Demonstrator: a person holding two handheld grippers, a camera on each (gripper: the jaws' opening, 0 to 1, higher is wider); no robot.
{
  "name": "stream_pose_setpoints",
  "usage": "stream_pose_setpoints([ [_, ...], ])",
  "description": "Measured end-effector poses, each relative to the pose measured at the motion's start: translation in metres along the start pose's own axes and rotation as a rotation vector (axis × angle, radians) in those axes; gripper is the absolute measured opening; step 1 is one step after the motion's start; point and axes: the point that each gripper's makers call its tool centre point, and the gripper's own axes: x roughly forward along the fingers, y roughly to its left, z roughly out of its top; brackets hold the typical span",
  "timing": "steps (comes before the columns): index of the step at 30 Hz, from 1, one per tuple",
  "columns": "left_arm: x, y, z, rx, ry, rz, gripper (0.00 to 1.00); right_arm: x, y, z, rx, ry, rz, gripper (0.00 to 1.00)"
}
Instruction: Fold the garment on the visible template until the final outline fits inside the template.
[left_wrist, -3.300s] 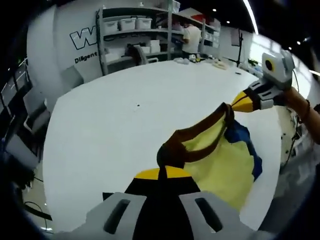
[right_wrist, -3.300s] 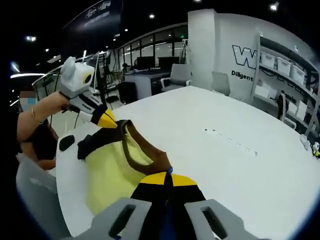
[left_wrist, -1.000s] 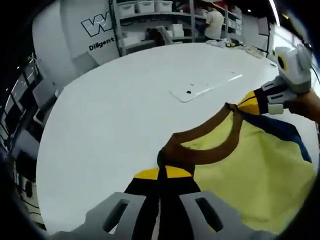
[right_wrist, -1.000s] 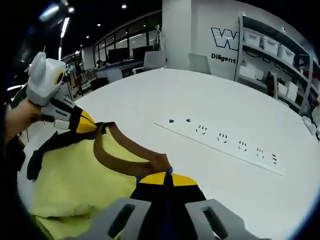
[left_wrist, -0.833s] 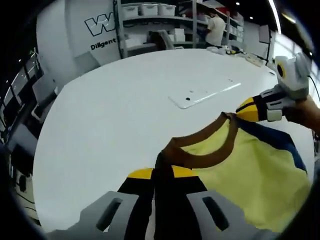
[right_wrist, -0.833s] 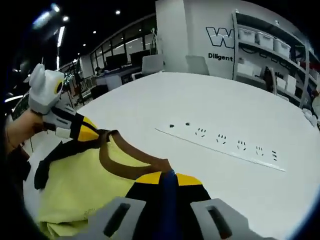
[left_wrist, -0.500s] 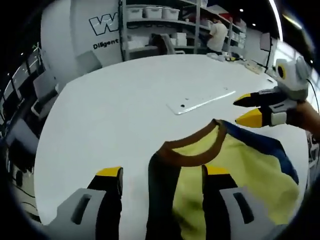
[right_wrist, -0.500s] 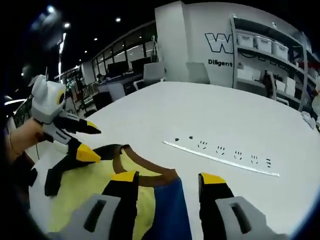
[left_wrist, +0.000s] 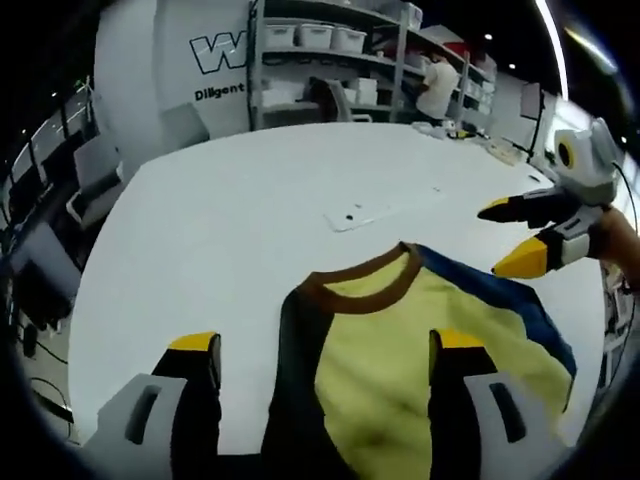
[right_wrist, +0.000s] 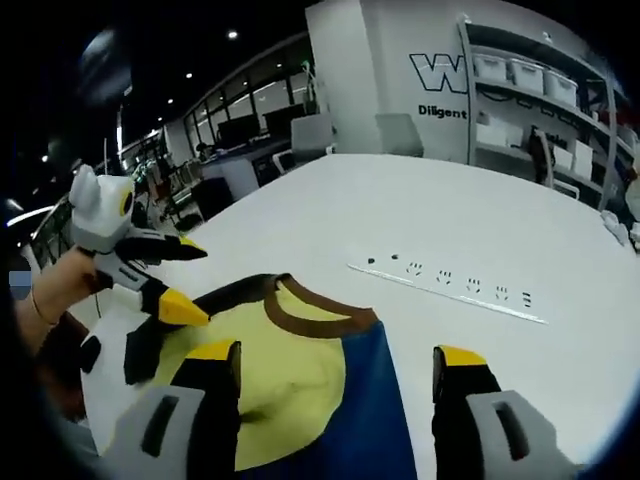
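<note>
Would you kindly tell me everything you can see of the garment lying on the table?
The garment is a soft, knit-looking shirt with a yellow body, a brown ribbed round collar, one dark brown or black sleeve and one blue sleeve. It lies loosely spread, slightly rumpled, on the white table, collar towards the table's middle. Both tongs, left and right, stand open above it; neither grips the cloth.

A large white table (left_wrist: 200, 220) with a power strip (right_wrist: 450, 285) set in its top stands in a big hall. Behind it is a grey wall (left_wrist: 140, 60) with white letters. Metal shelves (left_wrist: 330, 50) beside the wall hold white boxes (left_wrist: 310, 35). Grey chairs (right_wrist: 400, 135) stand near the table. Small lamps (right_wrist: 232, 34) shine on the dark ceiling
</note>
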Motion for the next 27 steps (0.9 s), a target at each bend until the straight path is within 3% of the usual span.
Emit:
stream_pose_setpoints([
  [7,-0.029,-0.01,-0.016,-0.012,-0.006,0.029,0.82,-0.021,0.013,-0.019,-0.021,0.008,0.002,0.78],
  [13,-0.032,-0.004,-0.017,-0.036,-0.009,0.025,0.82,-0.039,0.025,-0.032,-0.017,0.007,0.005,0.78],
  [18,-0.04,-0.008,-0.029,-0.023,0.009,0.041,0.73,-0.049,0.034,-0.035,-0.008,0.003,0.012,0.77],
  [22,-0.047,-0.009,-0.042,-0.026,0.029,0.057,0.71,-0.057,0.04,-0.039,-0.03,0.002,0.013,0.76],
  [25,-0.048,-0.009,-0.069,-0.019,0.067,0.065,0.69,-0.073,0.052,-0.056,-0.063,0.025,0.002,0.77],
  [27,-0.048,-0.007,-0.072,0.0,0.073,0.063,0.68,-0.077,0.055,-0.06,-0.071,0.029,0.0,0.77],
])
